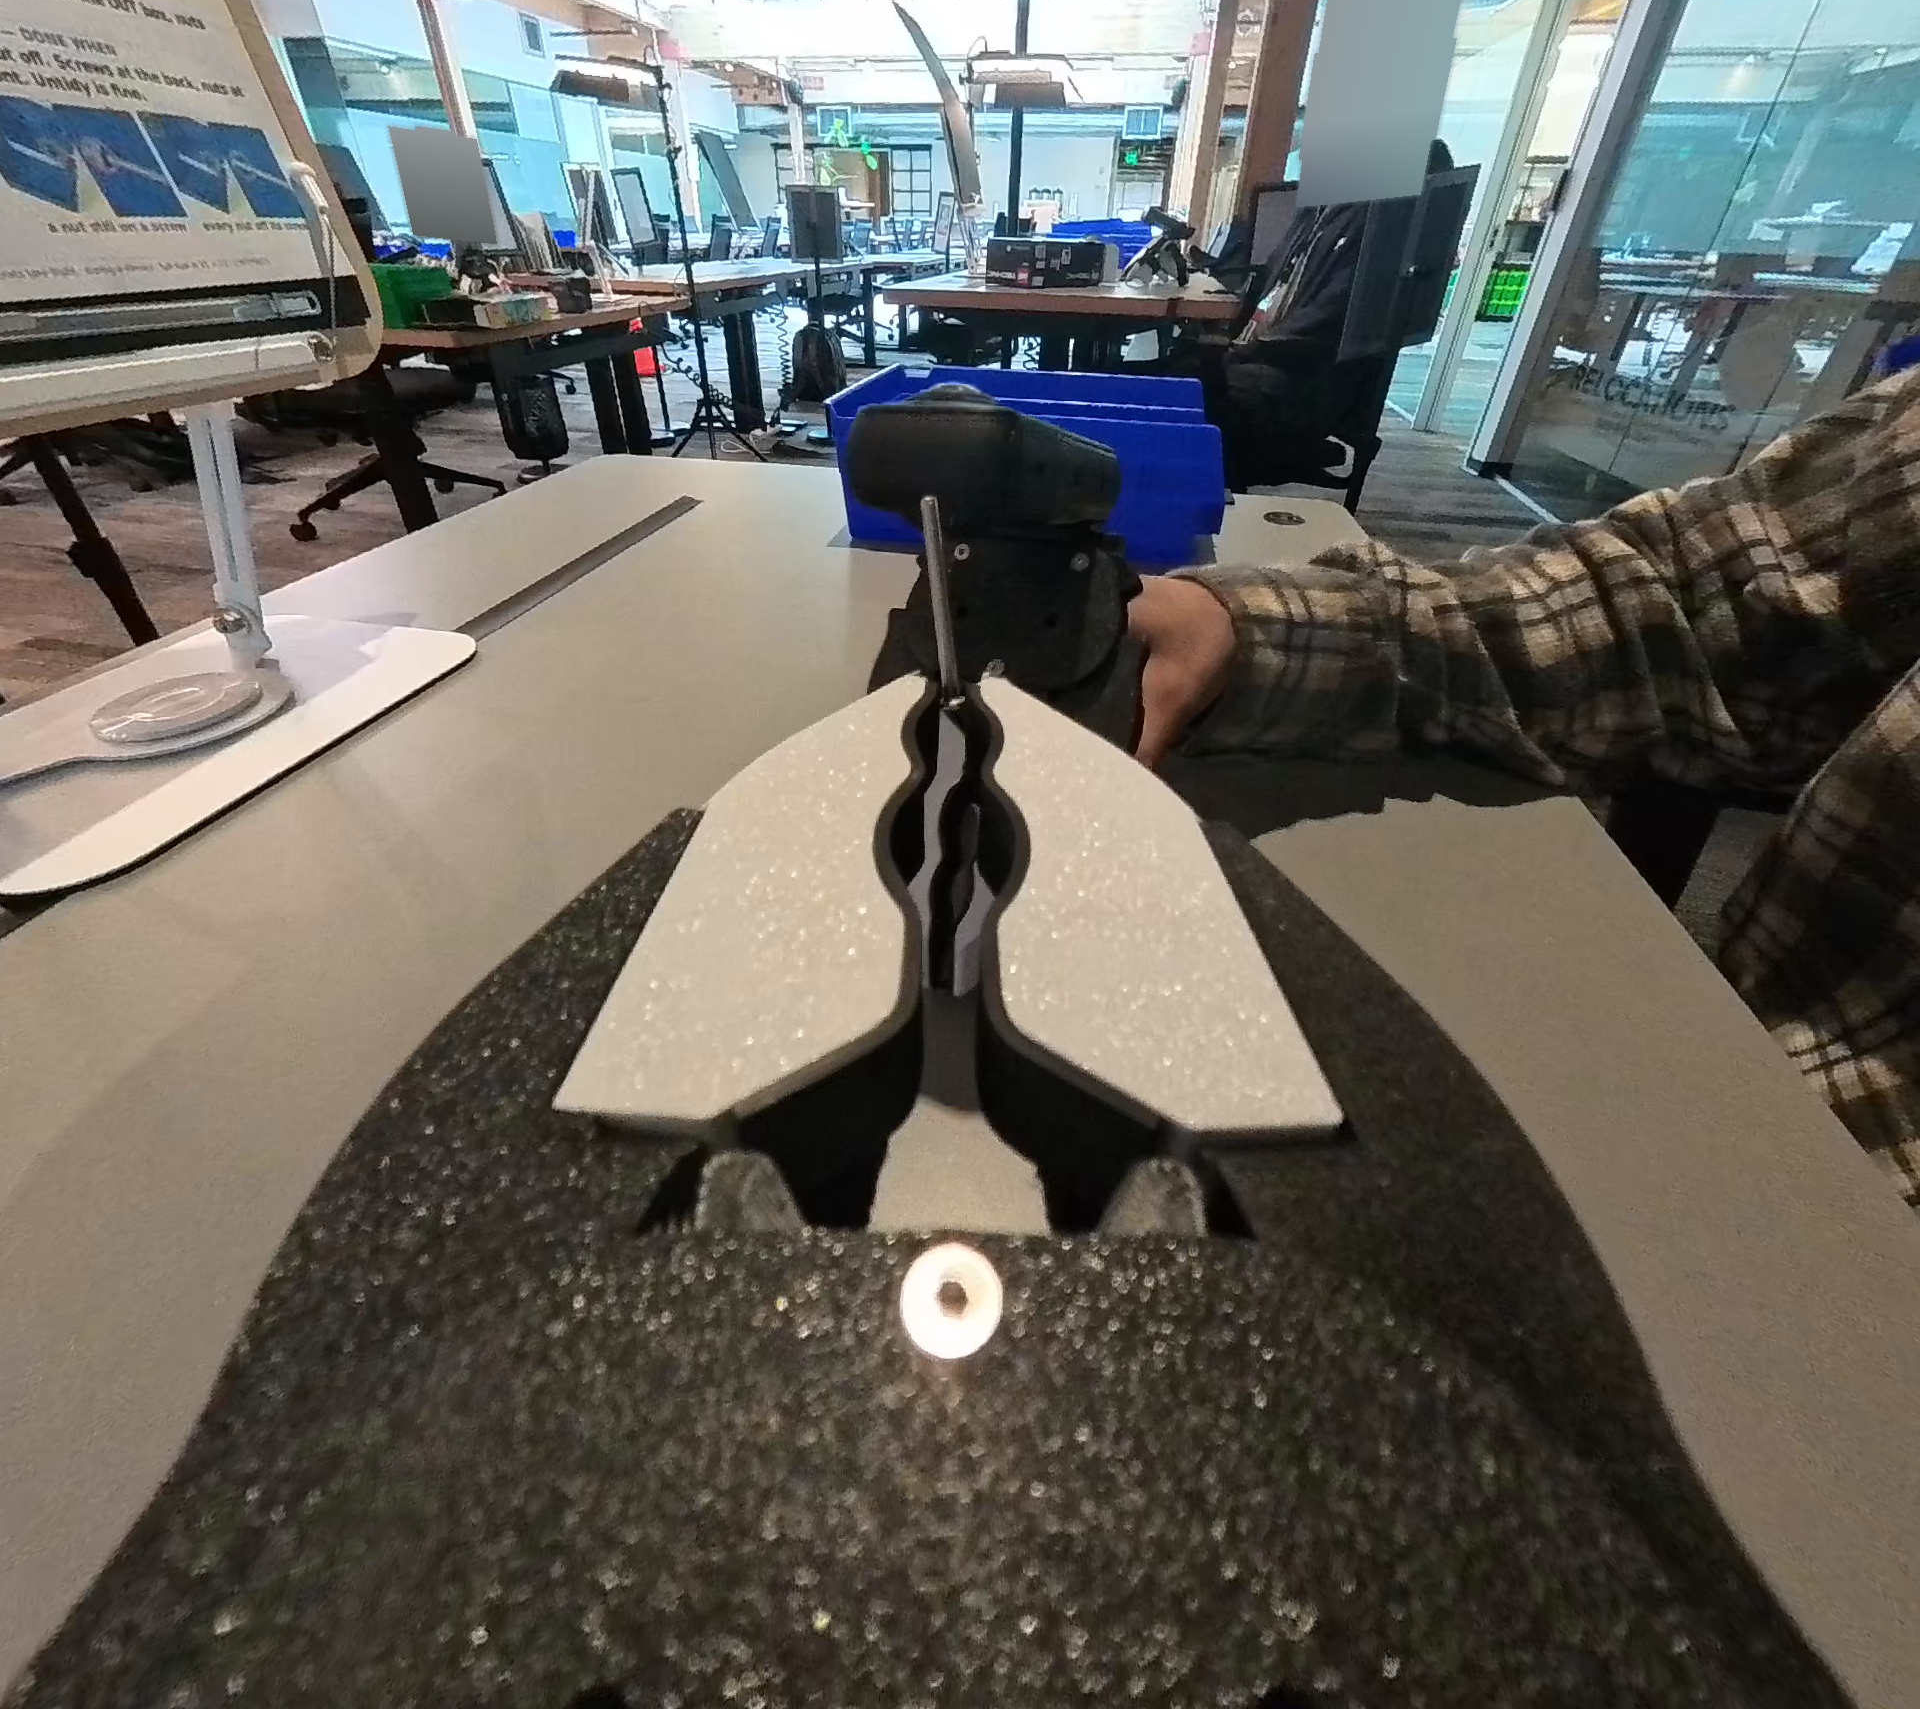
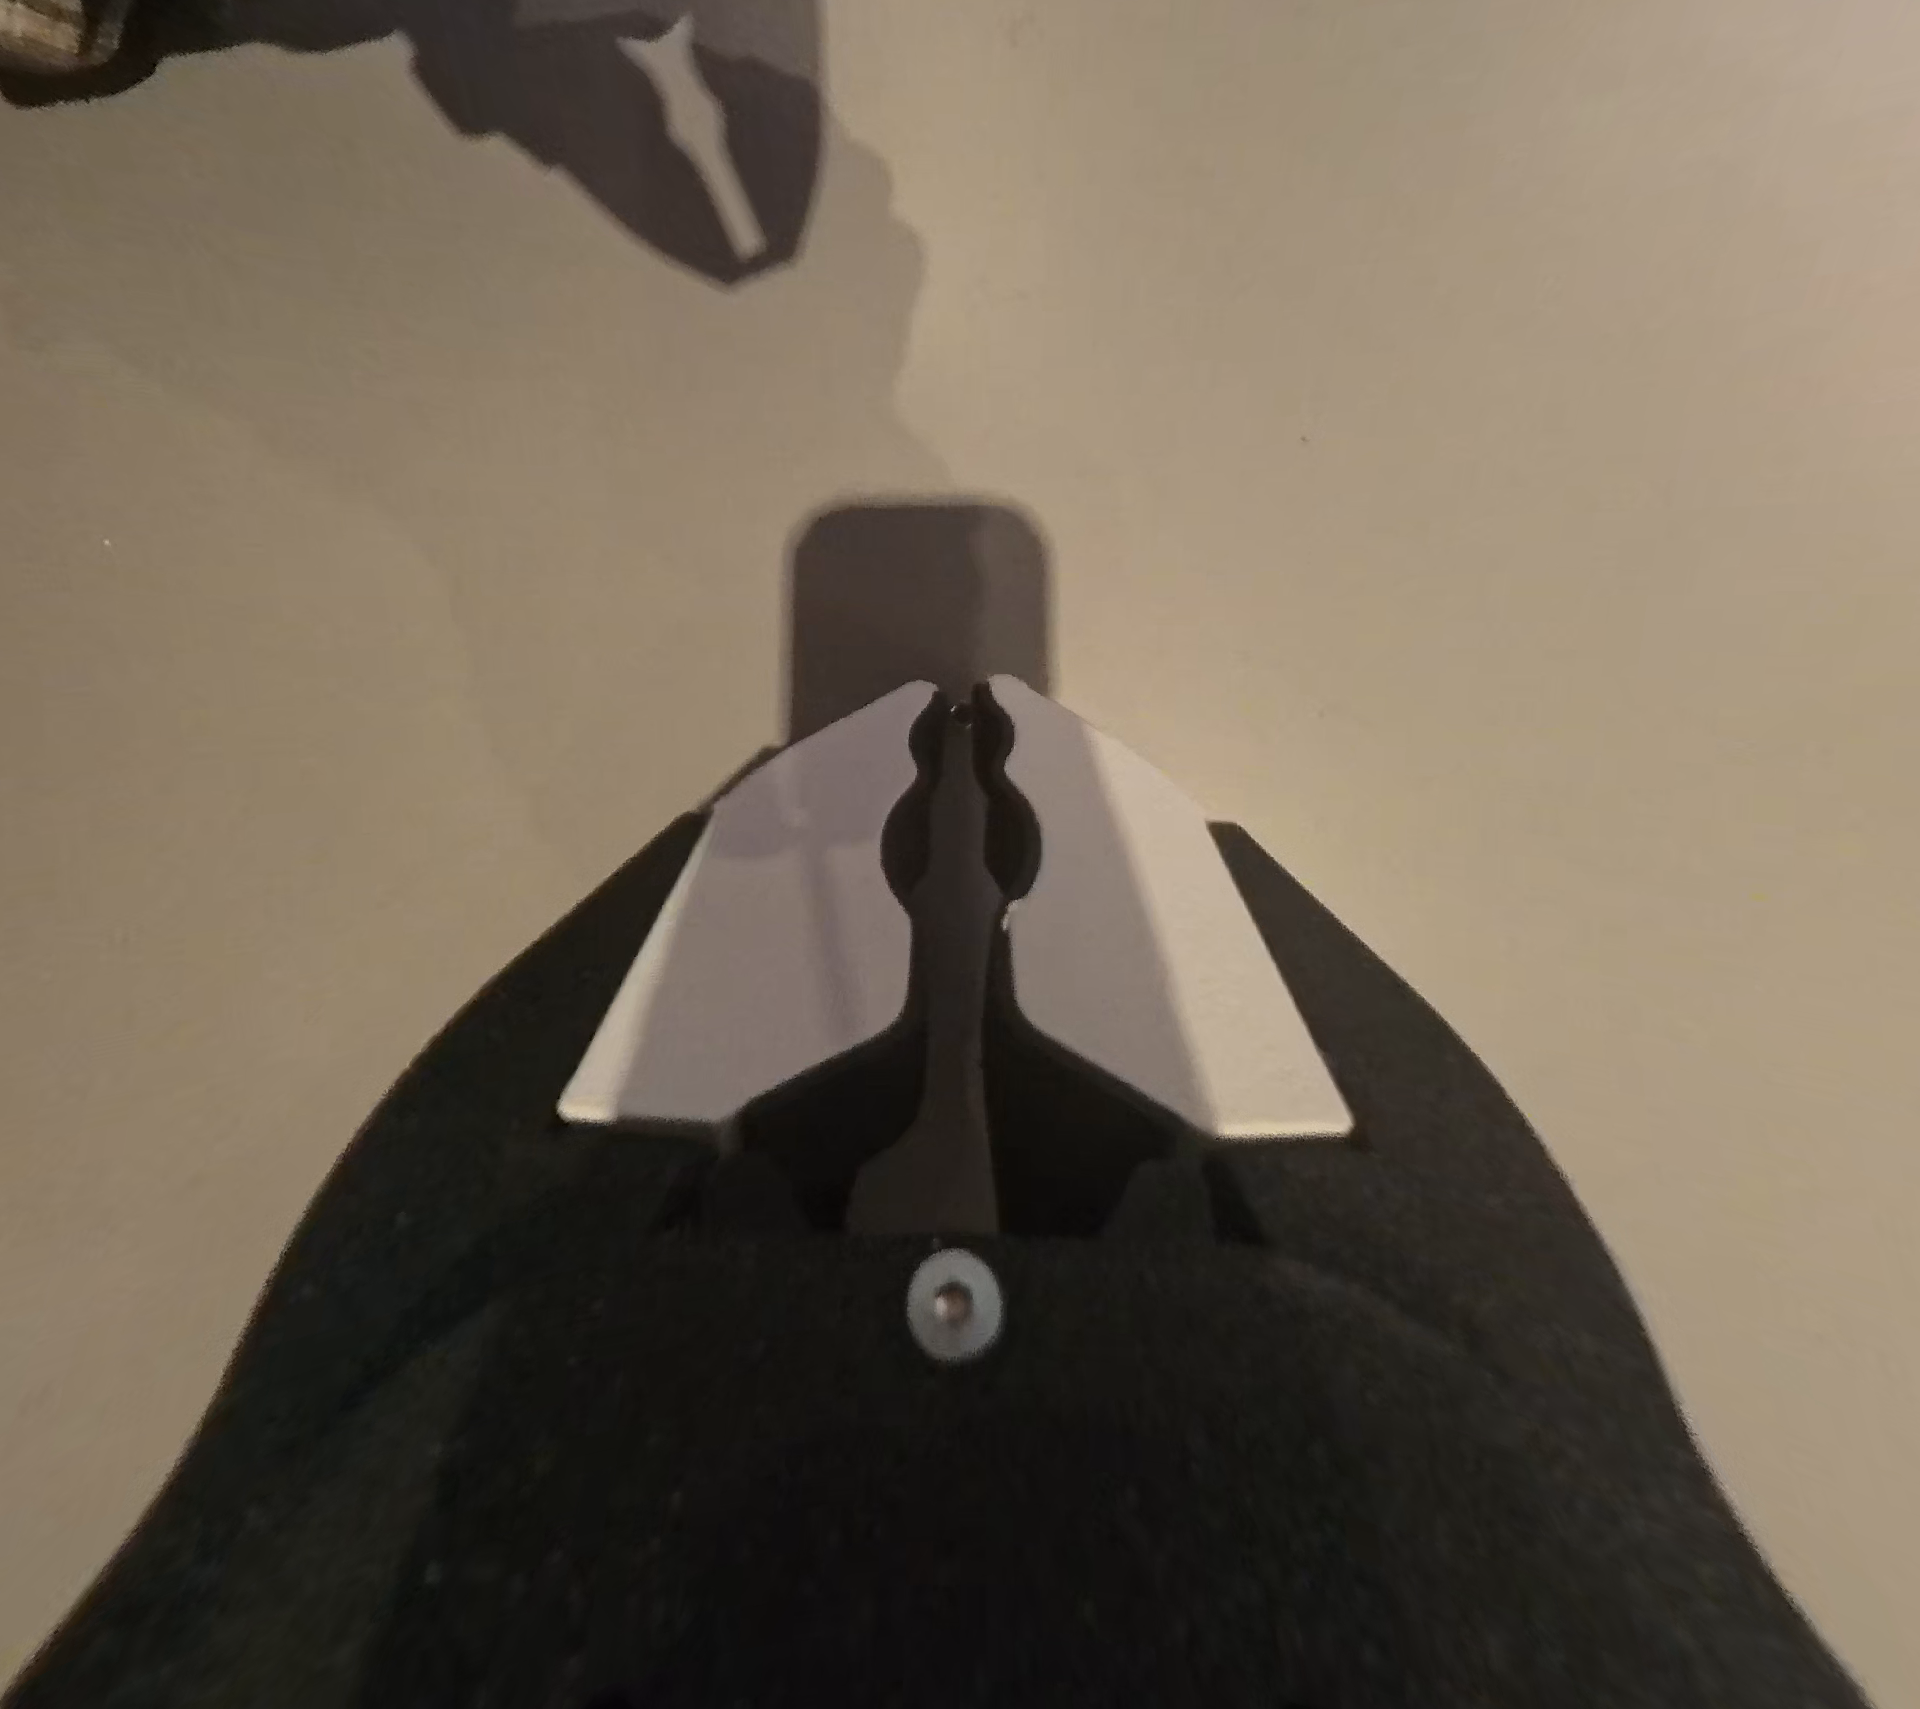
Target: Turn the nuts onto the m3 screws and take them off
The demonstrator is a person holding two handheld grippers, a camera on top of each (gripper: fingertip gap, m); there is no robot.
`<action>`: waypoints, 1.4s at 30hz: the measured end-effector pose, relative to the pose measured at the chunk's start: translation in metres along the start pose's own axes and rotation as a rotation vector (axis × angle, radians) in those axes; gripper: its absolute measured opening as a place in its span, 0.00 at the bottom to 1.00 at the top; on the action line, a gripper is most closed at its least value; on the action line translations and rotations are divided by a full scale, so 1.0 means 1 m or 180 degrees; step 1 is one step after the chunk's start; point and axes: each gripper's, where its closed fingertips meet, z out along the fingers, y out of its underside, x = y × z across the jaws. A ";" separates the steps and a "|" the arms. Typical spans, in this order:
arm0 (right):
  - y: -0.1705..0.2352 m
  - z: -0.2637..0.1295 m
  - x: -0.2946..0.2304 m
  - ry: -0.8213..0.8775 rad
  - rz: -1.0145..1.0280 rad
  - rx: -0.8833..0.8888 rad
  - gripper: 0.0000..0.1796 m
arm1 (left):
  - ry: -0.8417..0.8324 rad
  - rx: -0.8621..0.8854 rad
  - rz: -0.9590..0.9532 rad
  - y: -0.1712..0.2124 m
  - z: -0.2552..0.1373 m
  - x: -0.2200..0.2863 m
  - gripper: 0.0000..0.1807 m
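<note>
Left of the screw, a white stand base carrying an instruction board sits on the grey worktop, well apart. The left hand-held gripper is clamped on the screw's lower end; the shaft stands upright and proud of the tips. Behind the screw hangs the right hand-held gripper, pointing down at the worktop, with blue bins beyond it. In its own view the right hand-held gripper has its tips nearly together; something tiny may sit between them, likely the nut, but this cannot be told. Judgement: the step is mating nut to screw; keep the shaft steady and vertical, bring the nut down square onto the tip, turn lightly to avoid cross-threading. Right of the screw, a plaid sleeve and the worktop's edge crowd the room; most free space lies left.
</note>
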 end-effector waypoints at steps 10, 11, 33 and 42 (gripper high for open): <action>-0.041 -0.065 -0.017 -0.0004 -0.0329 0.1027 0.02 | 0.0065 -0.0079 0.0126 0.006 0.004 0.005 0.02; -0.044 -0.072 -0.020 0.0035 -0.0418 0.1102 0.02 | 0.0075 -0.0094 0.0140 0.007 0.005 0.006 0.02; -0.076 -0.122 -0.047 -0.0250 -0.0850 0.1688 0.02 | 0.0252 -0.0617 0.0475 0.035 0.026 0.027 0.02; -0.072 -0.120 -0.048 -0.0519 -0.0732 0.1534 0.02 | 0.0234 -0.0843 0.0600 0.045 0.029 0.029 0.02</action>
